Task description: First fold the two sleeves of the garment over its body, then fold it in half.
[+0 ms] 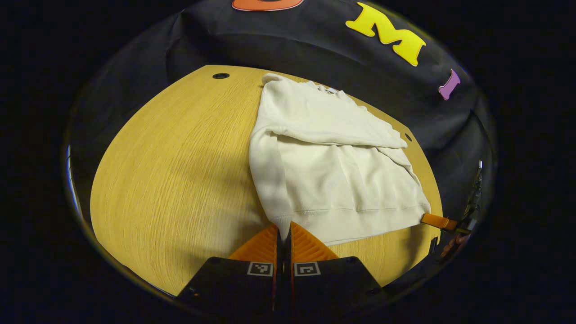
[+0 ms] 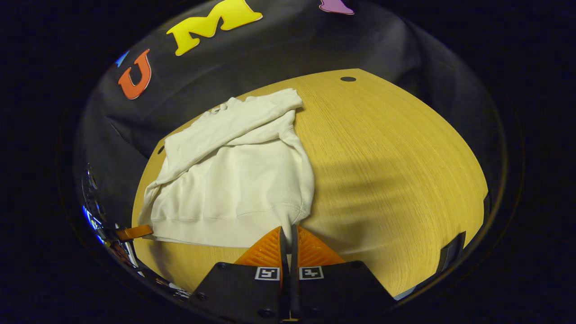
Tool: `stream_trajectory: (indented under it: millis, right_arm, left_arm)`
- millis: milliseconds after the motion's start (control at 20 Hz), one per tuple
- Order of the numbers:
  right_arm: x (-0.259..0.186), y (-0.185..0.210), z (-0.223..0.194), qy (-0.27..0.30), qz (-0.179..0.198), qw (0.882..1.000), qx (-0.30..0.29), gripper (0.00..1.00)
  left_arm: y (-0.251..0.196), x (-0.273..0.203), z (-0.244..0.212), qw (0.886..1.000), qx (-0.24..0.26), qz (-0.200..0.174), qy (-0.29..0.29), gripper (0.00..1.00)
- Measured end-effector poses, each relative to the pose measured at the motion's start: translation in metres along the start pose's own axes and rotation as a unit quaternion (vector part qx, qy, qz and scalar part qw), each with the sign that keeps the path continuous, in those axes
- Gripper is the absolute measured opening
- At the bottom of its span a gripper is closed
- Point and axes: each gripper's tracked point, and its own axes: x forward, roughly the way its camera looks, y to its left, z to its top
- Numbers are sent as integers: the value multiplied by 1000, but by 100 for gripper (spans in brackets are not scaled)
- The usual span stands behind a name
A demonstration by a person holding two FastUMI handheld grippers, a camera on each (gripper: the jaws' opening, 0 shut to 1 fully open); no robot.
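**A:** How many things are there?

**B:** One garment [image 1: 333, 180], a cream sweatshirt, lying flat on the wooden surface [image 1: 180, 180]. Two sleeves are both laid across its body, one crossing the chest, the other running down the side toward the hem. And two claws.

**A:** What are the claws doing?

**B:** In the left gripper view, the left claw [image 1: 283, 234] has its fingers pressed together on a bottom corner of the garment, at the ribbed hem; a pinch of cloth sits between them. In the right gripper view, the right claw [image 2: 289, 234] is likewise closed on the opposite bottom corner, with cloth caught in the narrow gap. Each claw also appears at the far hem corner in the other's view, small and partly cut off.

**A:** And the surface?

**B:** Light yellow wood grain with a rounded edge. I count two dark round holes in it: one near the far corner [image 1: 221, 75], another beside the garment's shoulder [image 1: 408, 137]. Soft shadows fall across the bare wood.

**A:** The room?

**B:** Black cloth wall [image 2: 279, 54] draped behind the surface.
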Motion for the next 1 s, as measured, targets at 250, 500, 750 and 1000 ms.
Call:
stream_trajectory:
  millis: [250, 500, 750, 1000]
  right_arm:
    - [-19, 17, 46, -55, 34, 998, 4, 1]
    - [-41, 45, 119, -119, 76, 990, 11, 0]
    - [-47, 66, 189, -163, 108, 981, 2, 0]
    - [-32, 78, 237, -174, 115, 978, -29, 1]
  left_arm:
    - [-3, -21, 32, 998, 54, 12, -30, 3]
    - [-17, -46, 97, 988, 127, 26, -86, 3]
    - [-40, -53, 174, 976, 172, 32, -131, 3]
    - [-52, -39, 235, 974, 167, 52, -143, 3]
